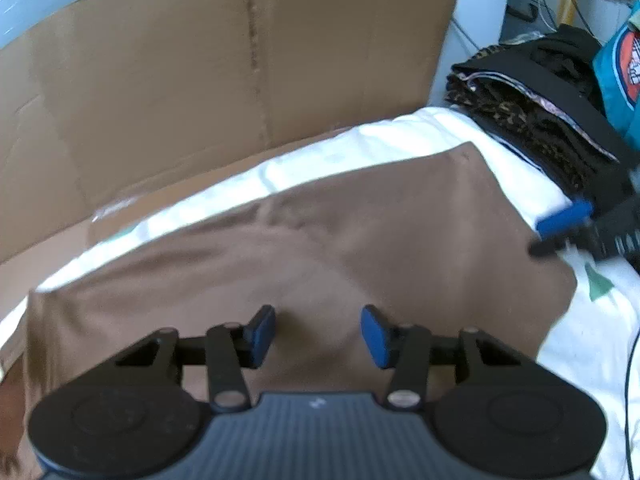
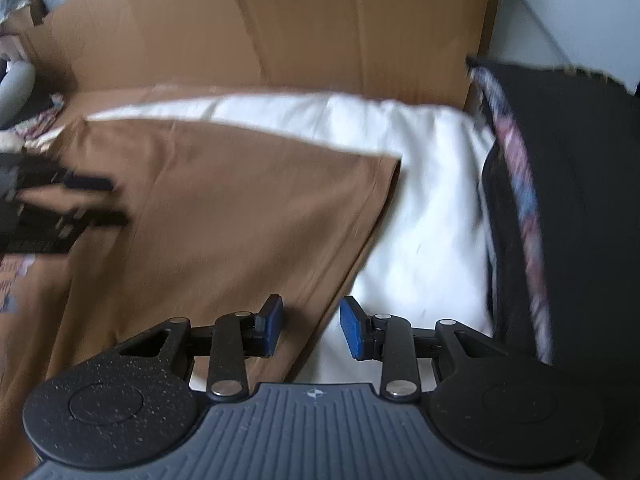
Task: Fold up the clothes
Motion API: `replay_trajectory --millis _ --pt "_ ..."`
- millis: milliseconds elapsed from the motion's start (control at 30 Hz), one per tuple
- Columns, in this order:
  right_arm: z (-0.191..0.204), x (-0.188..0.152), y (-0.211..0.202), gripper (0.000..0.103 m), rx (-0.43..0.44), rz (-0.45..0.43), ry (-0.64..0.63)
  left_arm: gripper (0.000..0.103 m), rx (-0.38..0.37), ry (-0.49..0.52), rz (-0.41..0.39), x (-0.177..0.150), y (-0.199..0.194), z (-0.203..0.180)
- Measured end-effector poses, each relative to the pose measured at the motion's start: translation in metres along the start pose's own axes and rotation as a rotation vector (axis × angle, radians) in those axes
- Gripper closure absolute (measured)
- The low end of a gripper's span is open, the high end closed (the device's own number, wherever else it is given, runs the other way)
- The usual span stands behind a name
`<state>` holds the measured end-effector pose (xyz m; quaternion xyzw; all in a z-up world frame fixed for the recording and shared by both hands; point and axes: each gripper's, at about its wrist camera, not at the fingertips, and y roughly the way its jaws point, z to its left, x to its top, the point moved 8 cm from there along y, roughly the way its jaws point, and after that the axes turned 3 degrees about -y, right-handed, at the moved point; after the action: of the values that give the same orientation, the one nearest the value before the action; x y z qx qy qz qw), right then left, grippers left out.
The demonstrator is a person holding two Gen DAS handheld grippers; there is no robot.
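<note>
Evidently mid-fold: both the left gripper [image 1: 318,330] and right gripper [image 2: 312,328] stood part-open and empty over the brown garment [image 1: 320,240], each needing a fresh edge grip.

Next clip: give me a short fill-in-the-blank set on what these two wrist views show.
1. The brown garment lies spread on a ____ sheet.
2. Behind it stands a large sheet of ____.
3. The right gripper has ____ jaws, with nothing pinched.
4. The stack of folded clothes is mostly ____ in colour.

Missing words: white; cardboard; open; black

A flattened cardboard sheet [image 1: 224,72] stands at the far side, a pale wall [image 2: 568,12] to its right.
</note>
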<state>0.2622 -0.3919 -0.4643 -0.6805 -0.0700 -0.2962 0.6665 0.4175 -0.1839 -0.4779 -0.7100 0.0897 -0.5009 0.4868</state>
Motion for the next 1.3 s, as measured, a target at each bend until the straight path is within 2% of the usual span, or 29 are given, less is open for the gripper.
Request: replay_trajectory --millis 100,300,533,667,800,933,1000,1067,1300 --pt "0.005 -0.011 0.001 0.058 -0.003 0.014 -0.014 0.055 -0.005 0.03 -0.006 0.009 0.012 -0.008" --pt "0.008 -0.027 -0.002 0.057 -0.026 0.047 -0.051 0.055 0.009 0.072 -0.018 0.024 0.034 -0.015" --pt "0.005 -0.04 -0.008 0.058 -0.05 0.057 -0.064 0.055 0.032 0.046 -0.022 0.044 0.05 -0.005" --pt "0.003 -0.042 -0.01 0.058 -0.052 0.055 -0.064 0.056 0.033 0.002 -0.005 0.054 0.06 0.003" --pt "0.002 -0.042 -0.012 0.058 -0.054 0.058 -0.048 0.055 0.041 0.014 0.04 0.062 0.066 0.005" --pt "-0.002 -0.04 -0.017 0.058 -0.03 0.061 0.01 0.069 0.035 0.067 0.059 0.065 0.052 0.009" --pt "-0.004 -0.037 -0.02 0.059 -0.023 0.053 0.026 0.077 0.025 0.058 0.053 0.067 0.045 0.015" --pt "-0.005 -0.033 -0.024 0.059 -0.022 0.039 0.034 0.096 0.013 0.037 0.045 0.07 0.04 0.021" --pt "-0.005 -0.01 -0.022 0.059 -0.042 -0.048 0.011 0.1 0.019 0.034 0.056 0.072 0.056 0.017"
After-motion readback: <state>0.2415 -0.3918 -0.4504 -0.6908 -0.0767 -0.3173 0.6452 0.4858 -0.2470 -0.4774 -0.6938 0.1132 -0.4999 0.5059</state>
